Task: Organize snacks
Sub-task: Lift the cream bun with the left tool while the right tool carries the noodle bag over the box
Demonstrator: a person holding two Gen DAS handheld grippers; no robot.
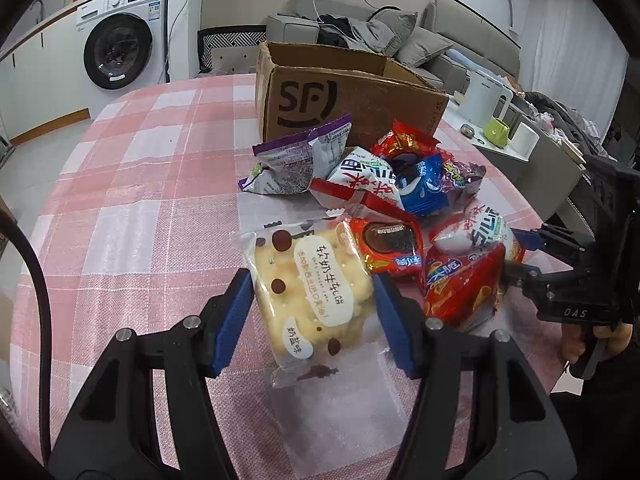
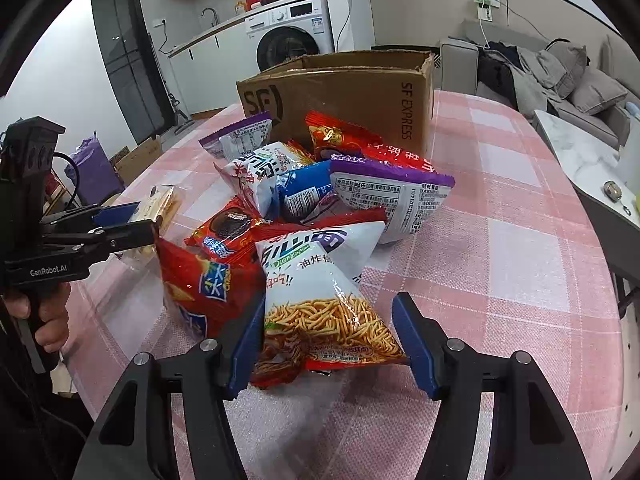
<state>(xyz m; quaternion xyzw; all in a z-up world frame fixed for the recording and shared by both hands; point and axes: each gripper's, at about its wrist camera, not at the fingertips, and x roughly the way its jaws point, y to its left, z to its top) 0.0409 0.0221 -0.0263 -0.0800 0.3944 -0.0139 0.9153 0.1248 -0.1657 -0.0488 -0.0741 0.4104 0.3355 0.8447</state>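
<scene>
A clear packet of cream crackers [image 1: 312, 292] sits between the blue pads of my left gripper [image 1: 312, 280], which is shut on its two sides near the front of the table. In the right wrist view that gripper [image 2: 140, 220] shows at the left with the cracker packet [image 2: 160, 204] in it. My right gripper [image 2: 330, 300] is shut on a white and red fried-noodle bag [image 2: 320, 300], with both pads against the bag's edges. Behind lies a pile of snack bags [image 2: 304, 192]. An open cardboard box [image 1: 352, 96] stands past the pile.
The round table has a pink checked cloth [image 1: 140, 200]. A red chips bag [image 2: 200, 280] lies against the noodle bag's left side. A side table with a white kettle [image 1: 484, 100] and green cup [image 1: 496, 132] stands to the right. A sofa and washing machine are beyond.
</scene>
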